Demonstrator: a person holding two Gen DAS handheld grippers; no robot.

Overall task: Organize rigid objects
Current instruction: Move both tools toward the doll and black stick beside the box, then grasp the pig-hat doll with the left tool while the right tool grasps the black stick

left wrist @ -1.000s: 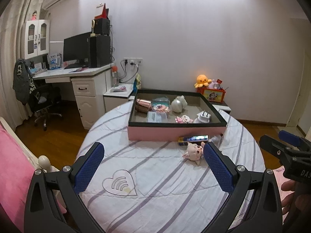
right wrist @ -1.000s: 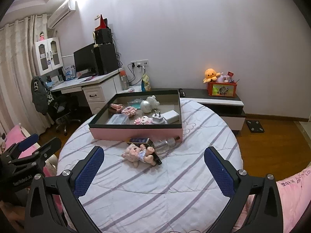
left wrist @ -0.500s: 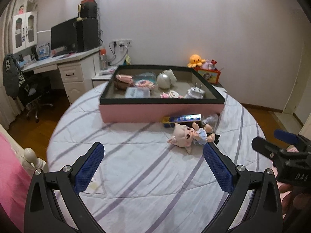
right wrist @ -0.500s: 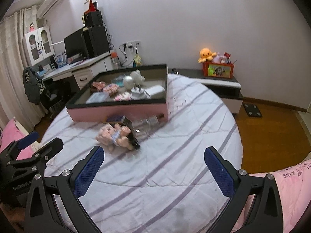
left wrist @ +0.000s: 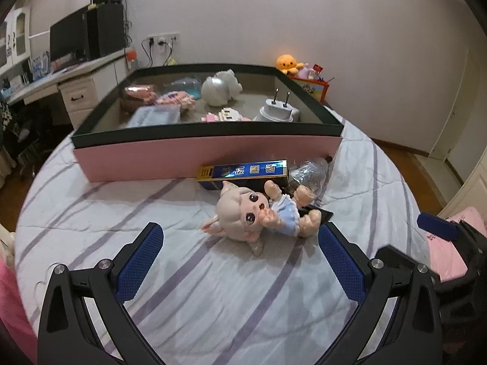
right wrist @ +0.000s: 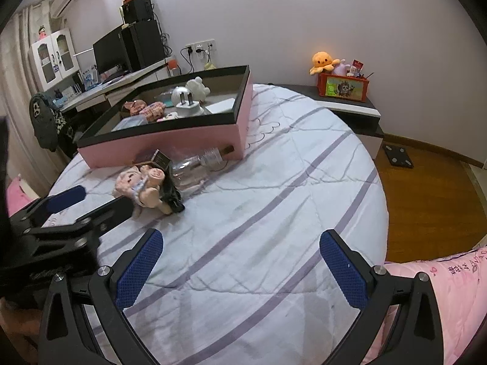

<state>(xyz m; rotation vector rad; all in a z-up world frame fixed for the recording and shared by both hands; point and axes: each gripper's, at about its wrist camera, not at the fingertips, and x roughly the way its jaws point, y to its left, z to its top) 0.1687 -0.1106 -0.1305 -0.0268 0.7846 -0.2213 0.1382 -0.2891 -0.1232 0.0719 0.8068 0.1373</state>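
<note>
Striped bedspread (left wrist: pixel 127 200): doll (left wrist: pixel 258 213) against box (left wrist: pixel 243 172), bottle (left wrist: pixel 307 172).

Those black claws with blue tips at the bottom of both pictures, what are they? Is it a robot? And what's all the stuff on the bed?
No robot: a person holds a grabber tool in each hand, and each tool carries a camera looking along its two fingers. One picture comes from the left gripper, the other from the right gripper. Both are open and hold nothing. On the striped cover lie a pig doll, a blue box and a clear bottle. Behind them is a pink tray with small things such as a white plug already inside.
</note>
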